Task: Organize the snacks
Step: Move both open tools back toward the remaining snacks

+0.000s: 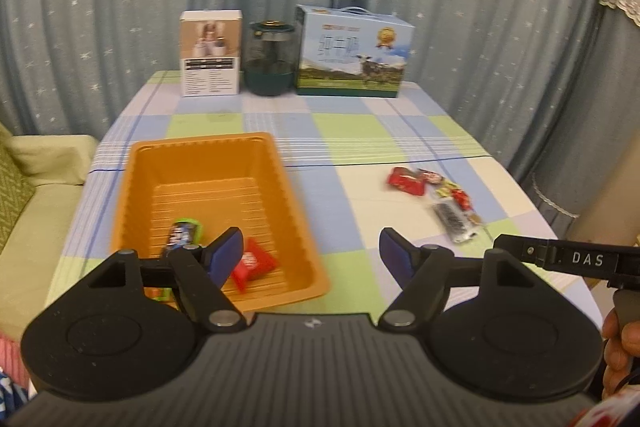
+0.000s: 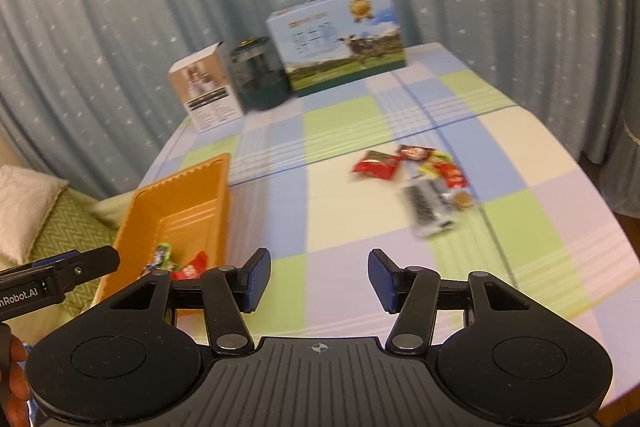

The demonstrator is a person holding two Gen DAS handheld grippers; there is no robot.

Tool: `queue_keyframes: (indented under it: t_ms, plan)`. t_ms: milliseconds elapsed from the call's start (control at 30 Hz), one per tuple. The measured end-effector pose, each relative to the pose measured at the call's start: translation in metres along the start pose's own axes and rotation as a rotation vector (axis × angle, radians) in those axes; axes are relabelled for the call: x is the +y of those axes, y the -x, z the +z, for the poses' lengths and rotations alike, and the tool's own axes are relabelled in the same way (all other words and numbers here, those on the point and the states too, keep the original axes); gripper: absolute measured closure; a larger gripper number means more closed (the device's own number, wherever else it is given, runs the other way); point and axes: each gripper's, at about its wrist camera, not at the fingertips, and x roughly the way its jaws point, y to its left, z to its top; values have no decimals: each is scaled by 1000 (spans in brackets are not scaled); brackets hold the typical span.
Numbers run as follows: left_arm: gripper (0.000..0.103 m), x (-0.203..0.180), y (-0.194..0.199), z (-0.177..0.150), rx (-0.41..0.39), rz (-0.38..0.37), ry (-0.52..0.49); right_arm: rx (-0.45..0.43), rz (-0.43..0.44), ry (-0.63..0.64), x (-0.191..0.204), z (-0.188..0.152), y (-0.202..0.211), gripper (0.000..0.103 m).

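Here, both the left hand-held gripper (image 1: pixel 311 254) and right hand-held gripper (image 2: pixel 319 277) level above the table (image 2: pixel 360 123), jaws apart, empty.

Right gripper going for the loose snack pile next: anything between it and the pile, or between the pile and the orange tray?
Nothing visible. Only bare tablecloth separates the open right gripper from the snack pile, and pile from orange tray.

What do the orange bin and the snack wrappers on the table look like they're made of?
Orange bin: likely thin moulded plastic, smooth with a slight sheen, ribbed floor and walls. Snack wrappers: probably glossy plastic or foil film, crinkled with bright highlights, though blur hides detail.
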Motion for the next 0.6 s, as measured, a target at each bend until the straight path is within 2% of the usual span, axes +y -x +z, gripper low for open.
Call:
queue_keyframes:
  t_ms: [600]
  plan:
    - [26, -71, -29, -5, 43, -105, -76, -42, -108, -90, -71, -2, 39, 46]
